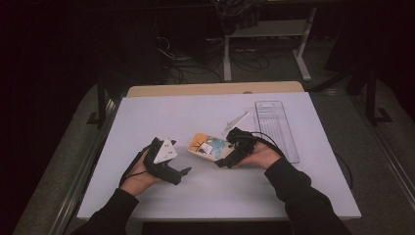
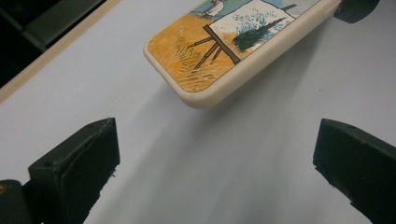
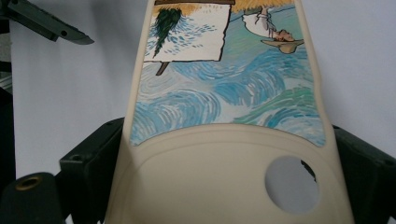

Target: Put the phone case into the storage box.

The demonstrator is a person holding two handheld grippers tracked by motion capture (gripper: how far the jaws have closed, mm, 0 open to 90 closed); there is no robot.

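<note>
Phone case (image 1: 208,147), cream rim with a painted print (orange field, blue swirls, easel), sits mid-tabletop, lifted at one end. In the left gripper view its orange corner (image 2: 196,70) hangs clear of the surface with a shadow under it.

Right gripper (image 1: 226,159) is pinching the case across its camera-cutout end; in the right gripper view both black jaws press on the cream edges (image 3: 233,177) either side of the round hole. Grip looks firm and square.

Left gripper (image 1: 183,172) is spread wide and holds nothing. It points at the free orange end from just beside it, jaws apart on either side of bare tabletop (image 2: 210,163).

Clear plastic tray (image 1: 276,129) lies to the right of the case, well apart. A white plastic strip (image 1: 236,121) lies just behind it. Both look like packaging; can't tell more.

Progress, my read: case is picked up and controlled by one side. Left side hasn't engaged yet. Likely remaining: left gripper takes the free end for a two-handed hold or handover, then placing. Early to middle stage.
</note>
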